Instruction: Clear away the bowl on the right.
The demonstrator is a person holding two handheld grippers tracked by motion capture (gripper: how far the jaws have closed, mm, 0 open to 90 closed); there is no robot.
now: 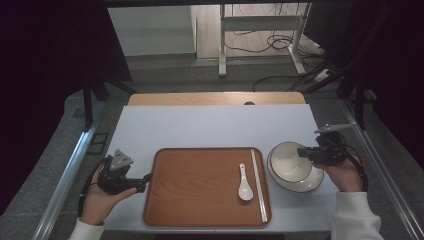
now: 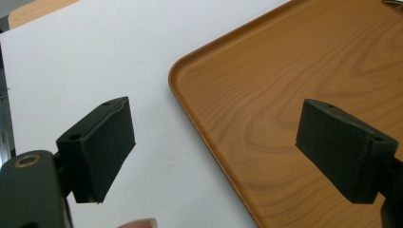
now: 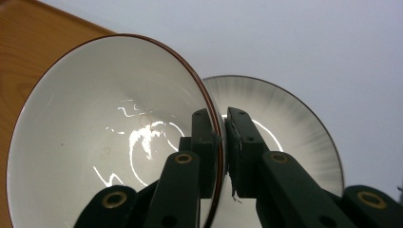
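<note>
My right gripper (image 1: 303, 153) is shut on the rim of a white bowl (image 1: 287, 159) with a brown edge, to the right of the wooden tray (image 1: 200, 190). In the right gripper view the jaws (image 3: 223, 137) pinch the rim, one inside and one outside, and the bowl (image 3: 104, 142) is tilted. A white plate (image 3: 292, 123) with a grey-streaked rim lies under and behind it. My left gripper (image 1: 144, 183) rests at the tray's left edge. In the left gripper view it (image 2: 221, 152) stands open, astride the tray's rim (image 2: 190, 114), with nothing between the jaws.
A white spoon (image 1: 244, 184) and a pair of pale chopsticks (image 1: 259, 185) lie on the right part of the tray. The tray sits on a white tabletop (image 1: 210, 125). Metal rails run along both sides, and cables lie on the floor behind.
</note>
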